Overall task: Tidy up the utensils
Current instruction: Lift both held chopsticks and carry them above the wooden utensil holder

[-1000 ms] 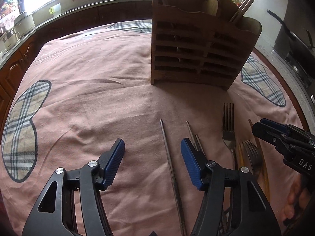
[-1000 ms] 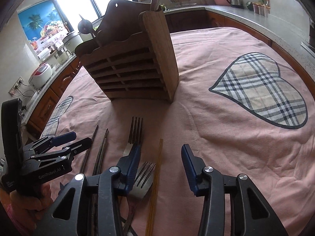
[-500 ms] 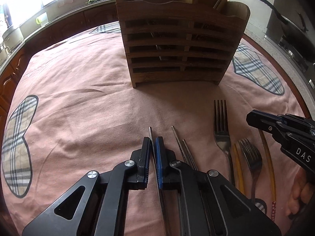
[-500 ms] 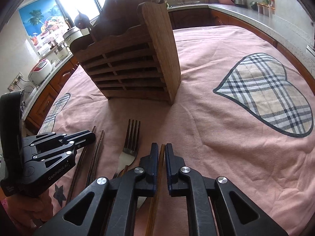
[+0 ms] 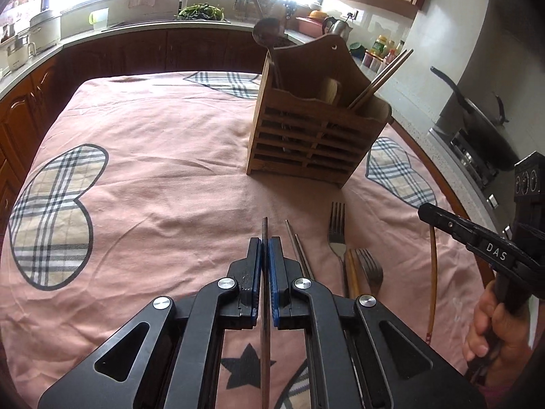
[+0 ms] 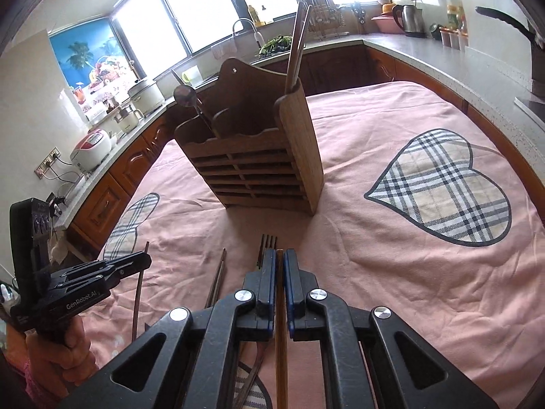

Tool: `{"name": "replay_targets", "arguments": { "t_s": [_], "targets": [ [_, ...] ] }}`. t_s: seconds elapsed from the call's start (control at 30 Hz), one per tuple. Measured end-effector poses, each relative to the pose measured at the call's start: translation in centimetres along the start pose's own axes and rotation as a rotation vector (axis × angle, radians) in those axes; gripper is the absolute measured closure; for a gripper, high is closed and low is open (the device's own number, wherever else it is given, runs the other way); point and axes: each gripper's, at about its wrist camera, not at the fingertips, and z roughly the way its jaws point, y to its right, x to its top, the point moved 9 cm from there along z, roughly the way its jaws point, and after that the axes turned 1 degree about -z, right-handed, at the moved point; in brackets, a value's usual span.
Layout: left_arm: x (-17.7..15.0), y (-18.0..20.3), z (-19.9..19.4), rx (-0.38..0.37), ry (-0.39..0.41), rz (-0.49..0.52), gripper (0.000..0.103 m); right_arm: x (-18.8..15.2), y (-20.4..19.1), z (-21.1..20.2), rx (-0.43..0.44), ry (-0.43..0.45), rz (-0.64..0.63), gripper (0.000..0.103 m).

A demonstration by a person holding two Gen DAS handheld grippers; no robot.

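Observation:
My left gripper is shut on a thin dark chopstick, held above the pink cloth. My right gripper is shut on a yellow-brown wooden chopstick, also off the cloth. Each shows in the other's view: the right gripper with its chopstick, and the left gripper with its chopstick. Ahead stands the slatted wooden utensil holder, with a ladle and chopsticks in it. A chopstick pair, two forks and a yellow chopstick lie on the cloth.
The table wears a pink cloth with plaid hearts. A dark wooden counter with pots and a sink rings the far side. A pan on a stove sits right of the table. A hand grips the right tool.
Both grippers went from open to shut, each on a chopstick, then rose with it off the cloth. The holder now looks farther and lower in both views.

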Motion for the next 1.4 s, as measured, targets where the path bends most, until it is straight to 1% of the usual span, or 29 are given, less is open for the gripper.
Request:
{"name": "replay_targets", "arguments": {
  "t_s": [0.2,0.6,0.9,1.4],
  "targets": [
    [0.4,-0.1,-3.8,-0.021,0.064,-0.01,0.099,0.7,-1.1,-1.9,0.017,0.042,-0.012,0.098],
    [0.4,0.2,-8.4,-0.042,0.148,-0.016,0.099,1.5,-2.5,-5.5,0.038,0.116,-0.025,0.098],
    [0.7,0.6,-11.0,-0.044,0.21,-0.007,0.099,2.4,-3.2,-8.0,0.049,0.182,-0.03,0.098],
    [3.2,0.3,-13.5,-0.052,0.315,-0.032,0.099,5.3,-3.6,-10.7,0.06,0.283,-0.029,0.098]
  ]
}}
